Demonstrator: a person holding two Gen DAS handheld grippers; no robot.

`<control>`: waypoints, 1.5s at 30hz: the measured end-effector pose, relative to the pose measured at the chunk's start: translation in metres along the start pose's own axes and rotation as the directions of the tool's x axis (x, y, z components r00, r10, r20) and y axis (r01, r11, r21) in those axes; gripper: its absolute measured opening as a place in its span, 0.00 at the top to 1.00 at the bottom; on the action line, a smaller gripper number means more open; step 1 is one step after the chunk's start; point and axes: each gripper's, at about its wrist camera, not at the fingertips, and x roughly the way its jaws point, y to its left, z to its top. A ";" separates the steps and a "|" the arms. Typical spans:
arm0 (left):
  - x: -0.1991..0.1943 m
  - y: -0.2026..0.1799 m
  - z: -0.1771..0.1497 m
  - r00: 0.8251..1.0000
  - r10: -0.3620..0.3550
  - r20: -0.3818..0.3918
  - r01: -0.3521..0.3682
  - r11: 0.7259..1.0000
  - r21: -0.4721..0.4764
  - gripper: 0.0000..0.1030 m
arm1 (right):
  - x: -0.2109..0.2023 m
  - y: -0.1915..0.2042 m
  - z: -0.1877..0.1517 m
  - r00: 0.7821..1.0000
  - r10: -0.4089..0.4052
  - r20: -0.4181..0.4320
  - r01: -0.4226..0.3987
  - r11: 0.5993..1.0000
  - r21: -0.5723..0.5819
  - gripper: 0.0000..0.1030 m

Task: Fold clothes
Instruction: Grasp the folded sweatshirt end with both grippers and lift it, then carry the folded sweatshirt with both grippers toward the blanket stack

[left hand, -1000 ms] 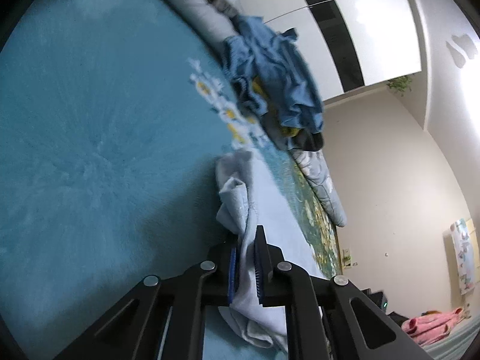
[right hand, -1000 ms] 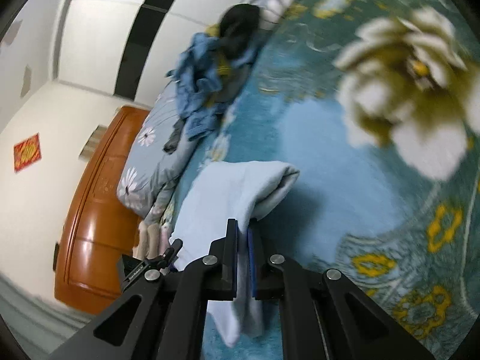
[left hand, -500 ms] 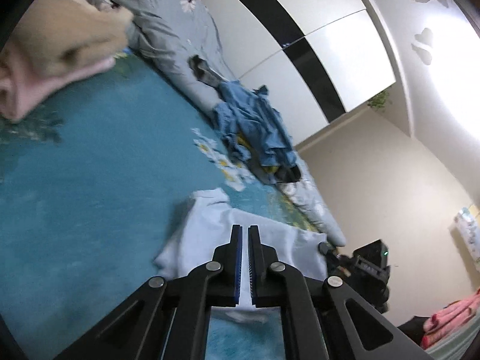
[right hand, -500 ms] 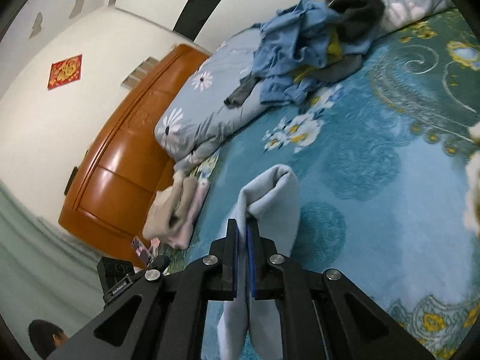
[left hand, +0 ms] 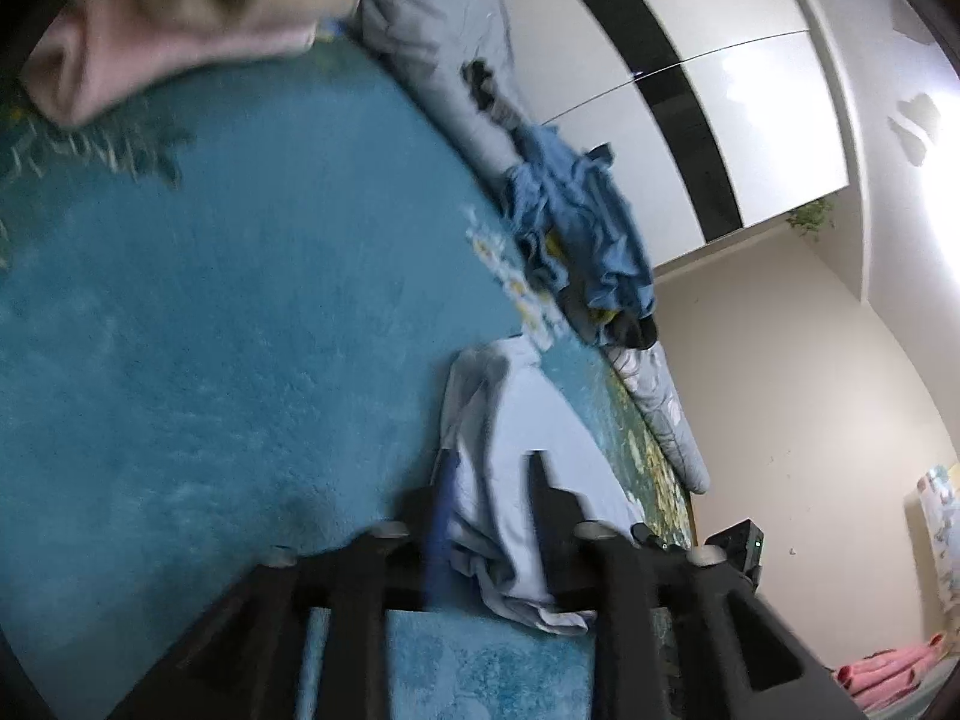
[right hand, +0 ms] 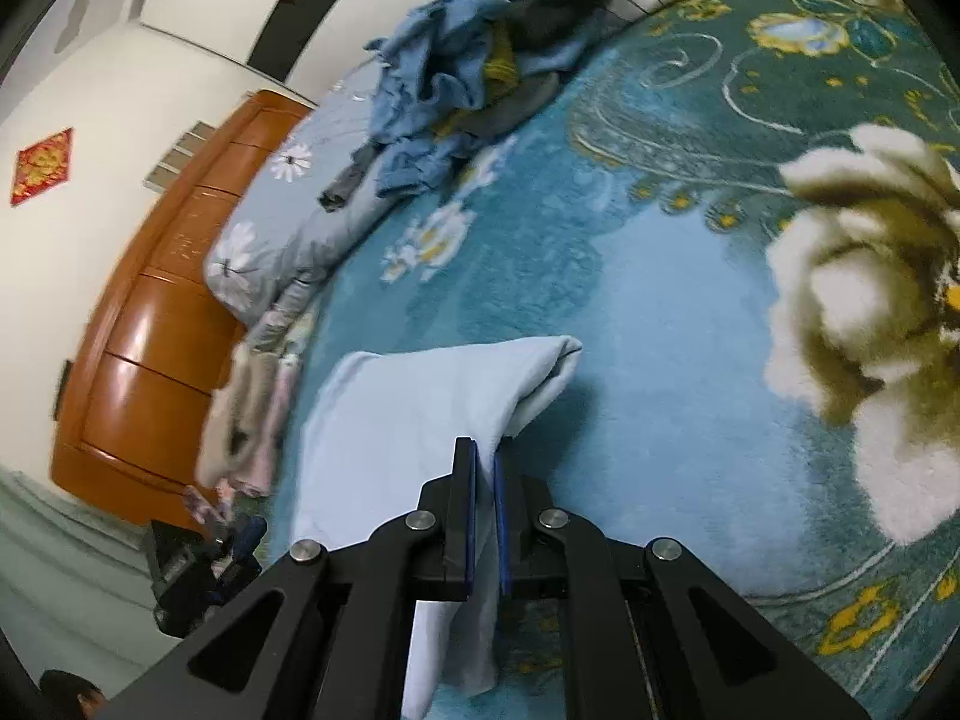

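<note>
**Light blue garment, mid-fold on the bed**

Right gripper [right hand: 485,468] clamped tight on the folded edge of the light blue garment [right hand: 420,402]. Left gripper [left hand: 489,480] spread apart, straddling the bunched end, gripping nothing. Probably best to keep the right side pinned and re-pinch that crumpled end low before smoothing. Soft, floppy cloth, lying mid-bed on the plush teal floral blanket [right hand: 660,324]. Rumpled blue clothes pile [right hand: 444,72] toward the far edge.

White walls [right hand: 78,120], orange wooden headboard [right hand: 138,324], teal floral blanket [right hand: 660,312], red wall ornament [right hand: 41,165].
</note>
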 end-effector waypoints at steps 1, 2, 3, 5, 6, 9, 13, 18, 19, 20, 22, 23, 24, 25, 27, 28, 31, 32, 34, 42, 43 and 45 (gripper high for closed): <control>0.006 0.000 0.001 1.000 0.005 -0.011 -0.005 1.000 -0.001 0.59 | 0.003 -0.003 0.000 1.000 -0.011 -0.008 0.011 1.000 0.003 0.95; 0.013 -0.001 0.002 1.000 0.014 -0.027 -0.014 1.000 0.001 0.59 | 0.006 -0.006 -0.001 1.000 -0.021 -0.016 0.021 1.000 0.008 0.94; 0.020 -0.002 0.004 0.999 0.023 -0.041 -0.023 1.000 0.009 0.58 | 0.008 -0.009 -0.001 0.999 -0.028 -0.025 0.028 1.000 0.010 0.94; 0.030 -0.008 0.007 0.997 0.043 -0.058 -0.041 0.998 0.041 0.55 | 0.008 -0.013 -0.001 0.999 -0.033 -0.030 0.033 0.999 0.018 0.93; 0.035 -0.011 0.009 0.996 0.054 -0.067 -0.050 0.997 0.057 0.50 | 0.007 -0.015 -0.001 0.999 -0.034 -0.031 0.035 0.999 0.023 0.93; 0.052 -0.019 0.014 0.990 0.097 -0.105 -0.086 0.990 0.112 0.48 | 0.005 -0.020 -0.001 0.999 -0.039 -0.034 0.040 0.999 0.037 0.90; 0.068 -0.022 0.015 0.982 0.105 -0.154 -0.082 0.985 0.150 0.47 | -0.016 -0.025 -0.006 1.000 0.002 0.022 -0.003 0.998 0.062 0.85; 0.085 -0.023 0.010 0.975 0.075 -0.211 -0.040 0.986 0.164 0.47 | -0.014 -0.042 -0.024 0.997 0.074 0.004 -0.074 0.986 0.150 0.75; 0.087 -0.024 0.009 0.974 0.067 -0.215 -0.031 0.985 0.167 0.47 | -0.012 -0.042 -0.026 0.995 0.097 0.007 -0.097 0.982 0.161 0.74; 0.089 -0.025 0.009 0.973 0.058 -0.225 -0.020 0.986 0.166 0.47 | -0.010 -0.041 -0.028 0.993 0.114 0.007 -0.113 0.979 0.170 0.73; 0.094 -0.026 0.010 0.967 0.038 -0.251 0.002 0.988 0.155 0.47 | -0.004 -0.037 -0.028 0.993 0.119 0.003 -0.118 0.979 0.168 0.72; 0.096 -0.027 0.010 0.965 0.031 -0.260 0.009 0.988 0.153 0.48 | -0.001 -0.033 -0.028 0.993 0.117 0.000 -0.115 0.980 0.160 0.72; 0.097 -0.026 0.011 0.964 0.021 -0.266 0.018 0.990 0.143 0.48 | 0.002 -0.030 -0.028 0.992 0.125 -0.003 -0.123 0.980 0.158 0.72; 0.098 -0.025 0.012 0.963 0.006 -0.270 0.029 0.991 0.128 0.48 | 0.005 -0.028 -0.029 0.990 0.140 -0.005 -0.137 0.978 0.159 0.72; 0.100 -0.022 0.014 0.961 -0.021 -0.277 0.051 0.994 0.101 0.48 | 0.011 -0.023 -0.030 0.987 0.161 -0.009 -0.158 0.974 0.160 0.72; 0.100 -0.022 0.014 0.960 -0.028 -0.278 0.057 0.994 0.097 0.51 | 0.013 -0.021 -0.031 0.987 0.161 -0.005 -0.159 0.975 0.156 0.72; 0.102 -0.020 0.014 0.961 -0.021 -0.277 0.050 0.994 0.098 0.68 | 0.014 -0.018 -0.033 0.986 0.165 0.015 -0.165 0.974 0.158 0.77; 0.103 -0.018 0.013 0.960 -0.032 -0.278 0.056 0.995 0.081 0.73 | 0.014 -0.018 -0.033 0.985 0.170 0.020 -0.171 0.971 0.167 0.82; 0.104 -0.013 0.011 0.961 -0.057 -0.269 0.071 0.997 0.041 0.82 | 0.012 -0.017 -0.032 0.984 0.177 0.030 -0.179 0.967 0.180 0.91; 0.080 -0.036 0.007 0.967 -0.114 -0.226 0.131 0.990 0.061 0.87 | -0.020 0.029 -0.022 0.983 0.174 0.056 -0.178 0.981 0.082 0.94; 0.075 -0.041 0.007 0.967 -0.119 -0.226 0.140 0.987 0.076 0.87 | -0.025 0.037 -0.021 0.984 0.168 0.058 -0.172 0.983 0.060 0.94; 0.065 -0.051 0.009 0.965 -0.138 -0.223 0.164 0.981 0.102 0.87 | -0.037 0.055 -0.020 0.983 0.170 0.065 -0.172 0.985 0.017 0.94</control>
